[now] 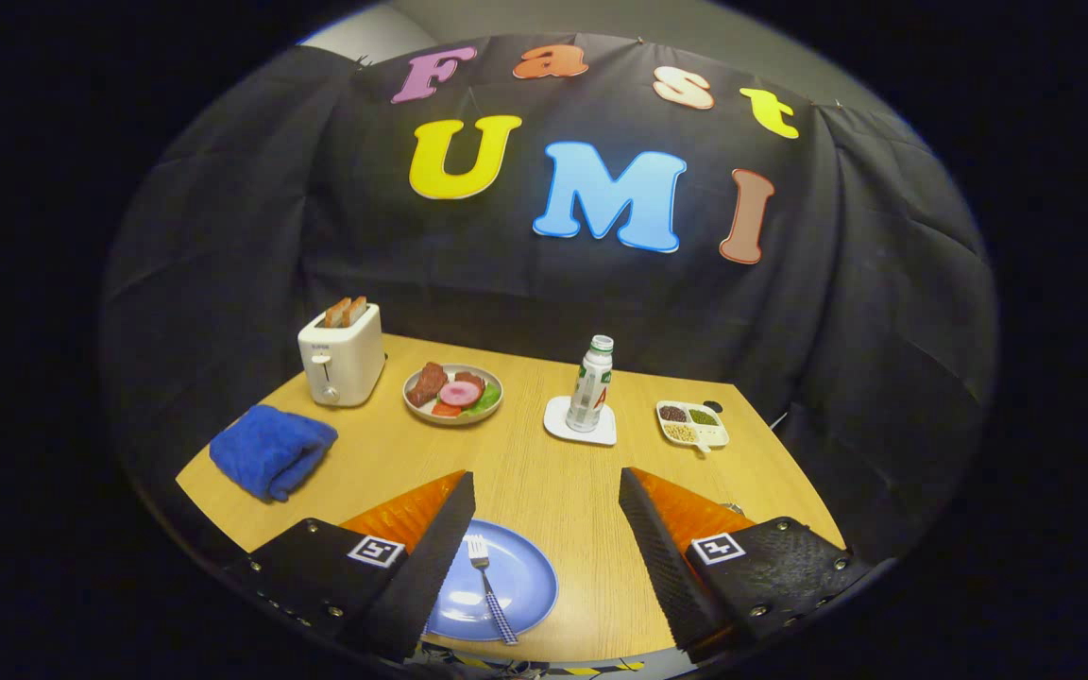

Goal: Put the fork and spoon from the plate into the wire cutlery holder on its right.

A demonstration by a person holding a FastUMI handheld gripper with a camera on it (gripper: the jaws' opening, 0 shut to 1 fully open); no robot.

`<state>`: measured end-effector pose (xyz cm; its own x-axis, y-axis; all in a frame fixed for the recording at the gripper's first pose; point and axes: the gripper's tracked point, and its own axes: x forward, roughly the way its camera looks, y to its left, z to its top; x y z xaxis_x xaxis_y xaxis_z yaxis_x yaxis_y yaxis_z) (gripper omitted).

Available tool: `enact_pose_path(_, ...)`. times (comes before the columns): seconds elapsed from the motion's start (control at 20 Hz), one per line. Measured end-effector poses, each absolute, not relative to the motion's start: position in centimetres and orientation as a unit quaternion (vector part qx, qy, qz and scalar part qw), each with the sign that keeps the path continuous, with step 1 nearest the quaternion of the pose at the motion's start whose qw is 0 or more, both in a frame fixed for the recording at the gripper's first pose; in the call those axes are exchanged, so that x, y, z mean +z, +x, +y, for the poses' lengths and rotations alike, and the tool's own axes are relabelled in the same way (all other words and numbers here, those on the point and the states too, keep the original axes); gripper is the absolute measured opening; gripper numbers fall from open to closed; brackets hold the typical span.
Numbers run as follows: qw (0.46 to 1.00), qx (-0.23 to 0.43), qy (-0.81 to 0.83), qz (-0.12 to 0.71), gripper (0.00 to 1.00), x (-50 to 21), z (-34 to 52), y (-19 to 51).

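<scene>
A blue plate [516, 578] lies on the wooden table [544, 472] at its near edge, between my fingers and closer to the left one. On it rests a fork [487, 586] with a checked handle, tines pointing away from me. My gripper [544, 491] hovers above the plate, open wide, with nothing between its fingers. The left finger covers the plate's left part.
Beyond the fingers stand a white toaster [342, 354] with toast, a folded blue cloth [270, 450], a bowl of food [453, 392], a bottle [591, 382] on a white coaster, and a small divided dish [692, 422] of grains.
</scene>
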<state>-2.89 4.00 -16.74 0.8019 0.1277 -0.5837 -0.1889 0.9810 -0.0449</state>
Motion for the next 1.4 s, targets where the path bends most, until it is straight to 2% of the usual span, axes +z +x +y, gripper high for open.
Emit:
enact_pose_path(0.3, 0.891, 0.134, -0.102, 0.420, 0.94, -22.8, 5.1, -5.5)
enact_pose_path(0.55, 0.803, 0.193, -0.120, 0.552, 0.94, -29.7, 5.6, -9.2)
enact_pose_path(0.7, 0.766, 0.212, -0.151, 0.587, 0.91, -32.2, 5.3, -10.3)
enact_pose_path(0.75, 0.757, 0.217, -0.161, 0.595, 0.81, -32.8, 5.2, -10.5)
enact_pose_path(0.85, 0.737, 0.223, -0.179, 0.612, 0.70, -34.0, 5.0, -10.9)
enact_pose_path(0.9, 0.730, 0.228, -0.184, 0.618, 0.69, -34.6, 5.2, -11.0)
enact_pose_path(1.0, 0.717, 0.236, -0.192, 0.627, 0.54, -35.2, 5.4, -11.1)
enact_pose_path(1.05, 0.709, 0.236, -0.201, 0.633, 0.41, -35.5, 5.3, -11.0)
enact_pose_path(1.1, 0.703, 0.238, -0.205, 0.638, 0.37, -35.9, 5.4, -11.2)
enact_pose_path(1.2, 0.694, 0.245, -0.219, 0.641, 0.36, -36.4, 5.5, -10.8)
enact_pose_path(1.3, 0.686, 0.246, -0.227, 0.646, 0.08, -36.2, 5.3, -10.4)
enact_pose_path(1.4, 0.676, 0.253, -0.233, 0.651, 0.08, -36.5, 5.4, -10.2)
